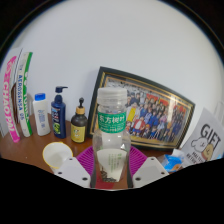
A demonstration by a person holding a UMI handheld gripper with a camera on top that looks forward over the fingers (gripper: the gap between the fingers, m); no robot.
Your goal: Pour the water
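Note:
A clear plastic water bottle [111, 122] with a white cap and a green label stands upright between my fingers. My gripper [112, 166] is shut on its lower body, and both magenta pads [88, 160] press against its sides. Through the clear lower part of the bottle I see a white cup-like shape with dark print [110, 168]; I cannot tell whether it stands just beyond the bottle. The bottle's base is hidden between the fingers.
On the wooden table, a framed group photo [152, 108] leans on the wall behind the bottle. To the left are a dark pump bottle [60, 108], a small yellow bottle [78, 125], a white bottle [41, 113], upright boxes [15, 95] and a round white lid [57, 153]. To the right stands a gift bag [205, 146].

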